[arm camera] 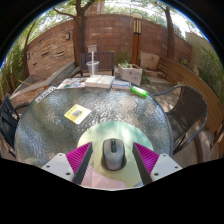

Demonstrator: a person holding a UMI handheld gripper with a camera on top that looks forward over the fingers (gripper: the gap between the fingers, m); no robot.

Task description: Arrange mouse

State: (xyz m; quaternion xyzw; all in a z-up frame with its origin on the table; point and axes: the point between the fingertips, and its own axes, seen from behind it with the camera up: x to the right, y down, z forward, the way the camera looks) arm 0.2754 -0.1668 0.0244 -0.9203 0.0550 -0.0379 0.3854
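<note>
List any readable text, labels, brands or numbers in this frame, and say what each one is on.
No text is legible in the gripper view.
The yellow item on the glass table may be printed, but any print is too small to read.
The grey mouse between the open fingers shows no readable logo.
The papers at the table's far edge are too blurred to read.

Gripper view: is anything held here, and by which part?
Nothing is held. The grey mouse rests on its pale mouse pad on the glass table, between the gripper fingers, with a gap at each side; the fingers stand open.
</note>
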